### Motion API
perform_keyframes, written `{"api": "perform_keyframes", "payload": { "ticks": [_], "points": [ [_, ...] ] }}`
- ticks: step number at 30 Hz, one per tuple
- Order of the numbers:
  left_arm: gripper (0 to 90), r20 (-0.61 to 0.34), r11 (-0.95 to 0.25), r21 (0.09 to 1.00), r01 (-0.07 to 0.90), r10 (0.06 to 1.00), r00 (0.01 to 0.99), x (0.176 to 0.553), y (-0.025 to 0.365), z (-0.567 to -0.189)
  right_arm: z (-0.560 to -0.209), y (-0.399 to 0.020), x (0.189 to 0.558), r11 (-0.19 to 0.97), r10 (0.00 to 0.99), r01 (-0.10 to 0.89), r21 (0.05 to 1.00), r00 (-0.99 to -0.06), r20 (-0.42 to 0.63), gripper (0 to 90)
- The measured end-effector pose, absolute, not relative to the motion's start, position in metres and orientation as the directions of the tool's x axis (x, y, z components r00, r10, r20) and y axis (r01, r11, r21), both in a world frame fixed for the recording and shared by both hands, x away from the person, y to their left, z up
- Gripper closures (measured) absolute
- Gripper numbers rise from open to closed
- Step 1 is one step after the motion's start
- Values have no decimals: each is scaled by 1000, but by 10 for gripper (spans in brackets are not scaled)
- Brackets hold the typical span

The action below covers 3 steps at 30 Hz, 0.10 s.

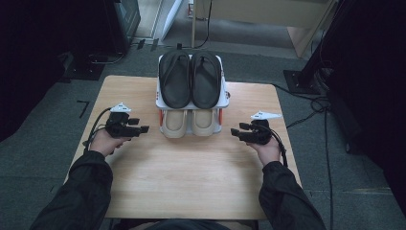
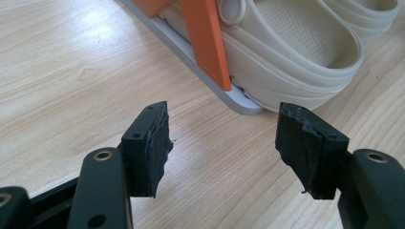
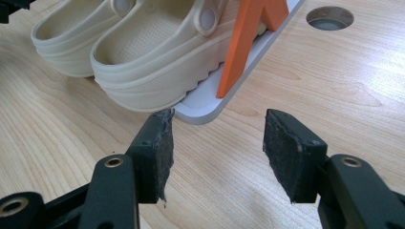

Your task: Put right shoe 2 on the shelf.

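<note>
Cream clogs (image 1: 188, 123): side by side on the lower shelf of the shoe rack (image 1: 224, 98), far centre of the wooden table (image 1: 191, 182).
Black sandals (image 1: 190, 79): on the rack's top shelf, above the clogs.
Left gripper (image 1: 139, 125): jaws spread, empty, just left of the rack, above the tabletop.
Right gripper (image 1: 240, 130): jaws spread, empty, just right of the rack.
Orange struts (image 2: 206, 40): at the rack's sides beside the clogs.

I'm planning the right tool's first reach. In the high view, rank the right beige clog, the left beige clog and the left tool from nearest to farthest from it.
1. Right beige clog, lower shelf, just left of the right tool.
2. Left beige clog, beside it.
3. Left tool, across the table.
</note>
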<state>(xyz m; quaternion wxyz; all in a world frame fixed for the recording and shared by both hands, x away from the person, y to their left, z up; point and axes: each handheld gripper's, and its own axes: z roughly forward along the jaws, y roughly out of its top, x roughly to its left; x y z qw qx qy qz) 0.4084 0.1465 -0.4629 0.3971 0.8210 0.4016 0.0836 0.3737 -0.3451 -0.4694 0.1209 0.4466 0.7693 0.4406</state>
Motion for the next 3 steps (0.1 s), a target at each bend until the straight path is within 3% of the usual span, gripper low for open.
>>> {"api": "perform_keyframes", "payload": {
  "ticks": [3],
  "points": [
    [365,-183,-362,719,594,726,663,409,147,-463,-470,-345,374,217,792,579,786,-575,204,445]
  ]
}}
